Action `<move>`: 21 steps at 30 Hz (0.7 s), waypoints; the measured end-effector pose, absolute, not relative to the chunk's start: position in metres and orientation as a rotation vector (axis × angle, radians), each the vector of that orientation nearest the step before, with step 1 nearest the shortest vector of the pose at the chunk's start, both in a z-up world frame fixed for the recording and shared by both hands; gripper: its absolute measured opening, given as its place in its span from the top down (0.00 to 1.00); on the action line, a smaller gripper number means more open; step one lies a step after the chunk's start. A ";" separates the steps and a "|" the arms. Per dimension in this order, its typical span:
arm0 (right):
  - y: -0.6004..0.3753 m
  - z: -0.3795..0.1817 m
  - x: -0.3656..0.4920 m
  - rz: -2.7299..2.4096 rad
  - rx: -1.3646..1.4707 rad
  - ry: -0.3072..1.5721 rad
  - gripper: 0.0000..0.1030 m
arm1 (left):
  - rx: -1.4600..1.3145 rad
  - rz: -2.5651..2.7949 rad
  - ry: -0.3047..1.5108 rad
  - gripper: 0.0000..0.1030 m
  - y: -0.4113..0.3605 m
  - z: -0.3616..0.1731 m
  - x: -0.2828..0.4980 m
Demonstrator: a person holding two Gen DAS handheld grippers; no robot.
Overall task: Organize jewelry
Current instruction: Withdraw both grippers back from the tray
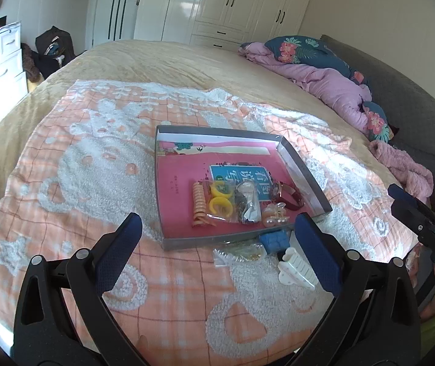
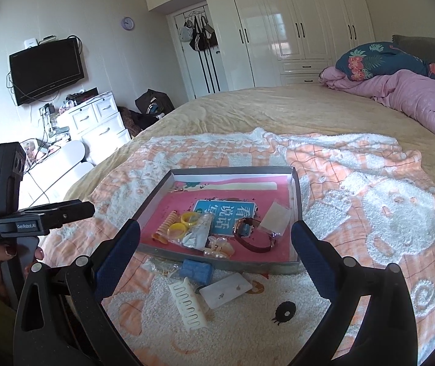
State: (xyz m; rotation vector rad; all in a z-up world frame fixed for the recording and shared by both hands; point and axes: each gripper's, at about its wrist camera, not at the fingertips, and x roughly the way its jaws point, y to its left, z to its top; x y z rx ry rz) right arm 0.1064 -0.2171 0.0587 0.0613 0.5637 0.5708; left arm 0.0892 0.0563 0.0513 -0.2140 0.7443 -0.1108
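Note:
A shallow grey box (image 1: 304, 170) (image 2: 153, 204) lies on the bed with a pink book in it. In the box are an orange spiral hair tie (image 1: 198, 204) (image 2: 165, 225), yellow rings (image 1: 219, 199) (image 2: 183, 224), a small plastic bag (image 1: 248, 204), a pearl hair claw (image 1: 275, 215) (image 2: 217, 248) and a red-strap watch (image 1: 287, 196) (image 2: 251, 236). In front of the box lie a blue piece (image 1: 273, 241) (image 2: 195, 270), a white hair claw (image 1: 296, 267) (image 2: 188, 303), a bagged gold chain (image 1: 241, 251) and an earring card (image 2: 225, 289). My left gripper (image 1: 217, 231) is open and empty. My right gripper (image 2: 214, 238) is open and empty.
An orange and white blanket (image 1: 95, 158) (image 2: 370, 198) covers the near part of the bed. A pink duvet and floral pillows (image 1: 324, 76) (image 2: 406, 91) lie at the far right. White drawers (image 2: 98, 122) stand left of the bed. White wardrobes (image 2: 293, 24) line the far wall.

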 end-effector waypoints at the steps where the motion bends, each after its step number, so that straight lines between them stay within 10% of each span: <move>1: -0.218 0.059 0.104 0.572 0.060 0.562 0.04 | -0.213 -0.110 0.746 0.09 0.056 0.051 0.087; 21: -0.227 0.054 0.068 0.599 0.031 0.573 0.04 | -0.133 -0.104 0.809 0.09 0.029 0.033 0.057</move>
